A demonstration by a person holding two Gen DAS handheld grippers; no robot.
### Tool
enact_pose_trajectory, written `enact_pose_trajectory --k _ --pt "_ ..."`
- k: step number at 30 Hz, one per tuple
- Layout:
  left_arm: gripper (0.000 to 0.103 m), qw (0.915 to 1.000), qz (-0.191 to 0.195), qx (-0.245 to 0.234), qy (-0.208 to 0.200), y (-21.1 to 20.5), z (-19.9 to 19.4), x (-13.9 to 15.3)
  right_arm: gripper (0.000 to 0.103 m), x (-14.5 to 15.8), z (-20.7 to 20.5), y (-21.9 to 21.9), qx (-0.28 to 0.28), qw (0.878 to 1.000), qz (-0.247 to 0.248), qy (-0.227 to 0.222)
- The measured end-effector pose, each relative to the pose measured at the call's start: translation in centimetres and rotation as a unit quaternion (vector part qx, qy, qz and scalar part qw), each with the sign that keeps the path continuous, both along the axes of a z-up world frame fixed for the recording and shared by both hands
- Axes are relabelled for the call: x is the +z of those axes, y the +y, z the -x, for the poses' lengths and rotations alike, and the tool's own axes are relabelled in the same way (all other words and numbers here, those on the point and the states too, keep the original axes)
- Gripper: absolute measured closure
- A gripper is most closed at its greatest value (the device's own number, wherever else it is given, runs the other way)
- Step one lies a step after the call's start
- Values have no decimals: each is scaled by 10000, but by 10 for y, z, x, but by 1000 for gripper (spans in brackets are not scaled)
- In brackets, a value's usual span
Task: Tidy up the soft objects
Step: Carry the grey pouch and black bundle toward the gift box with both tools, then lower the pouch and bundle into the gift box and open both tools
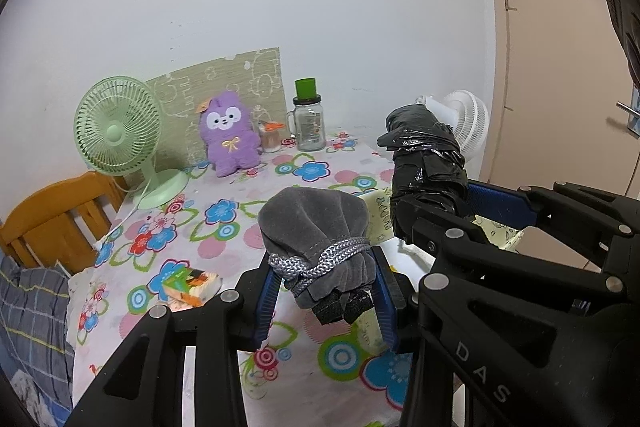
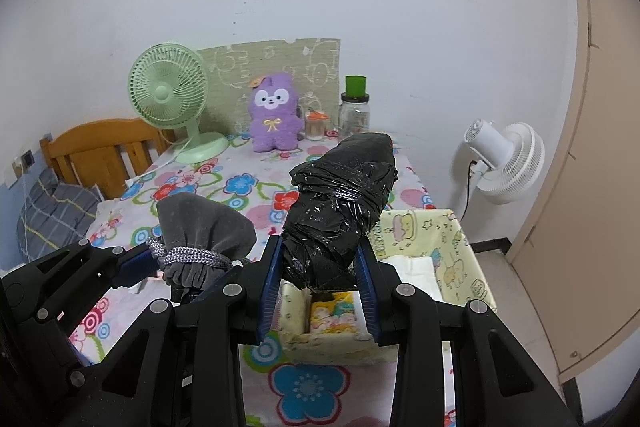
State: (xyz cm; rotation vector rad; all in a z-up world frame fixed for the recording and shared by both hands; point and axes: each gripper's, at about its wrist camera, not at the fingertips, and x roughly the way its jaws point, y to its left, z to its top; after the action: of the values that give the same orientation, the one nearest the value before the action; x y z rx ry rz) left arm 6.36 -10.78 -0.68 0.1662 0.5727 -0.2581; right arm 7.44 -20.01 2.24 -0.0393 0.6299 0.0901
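Observation:
My left gripper (image 1: 326, 291) is shut on a grey velvet drawstring pouch (image 1: 316, 223), pinched at its corded neck above the flowered tablecloth (image 1: 224, 227). To its right, my right gripper (image 2: 320, 281) is shut on a bundle wrapped in black plastic (image 2: 340, 207), which juts up and forward over a pale yellow fabric basket (image 2: 460, 251). The same grey pouch (image 2: 200, 231) shows at the left of the right wrist view, and the black bundle (image 1: 424, 167) at the right of the left wrist view. The basket holds white cloth and a patterned packet.
At the table's far end stand a green desk fan (image 1: 120, 135), a purple plush toy (image 1: 230, 133), a small jar and a glass mug with a green lid (image 1: 310, 123). A colourful packet (image 1: 192, 285) lies near left. A white fan (image 2: 508, 159) stands right; a wooden headboard (image 2: 100, 151) left.

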Motion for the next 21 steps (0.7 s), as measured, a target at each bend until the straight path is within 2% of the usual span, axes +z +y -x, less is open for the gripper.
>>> enact_pose_trajectory --k 10,21 --pt "60 9997 -87 -190 85 -23 -17 -4 64 -7 -13 -31 -194 9998 -13 101" --pt "60 9987 -178 -396 282 -52 -37 -20 64 -25 -36 -63 -397 9983 -97 405"
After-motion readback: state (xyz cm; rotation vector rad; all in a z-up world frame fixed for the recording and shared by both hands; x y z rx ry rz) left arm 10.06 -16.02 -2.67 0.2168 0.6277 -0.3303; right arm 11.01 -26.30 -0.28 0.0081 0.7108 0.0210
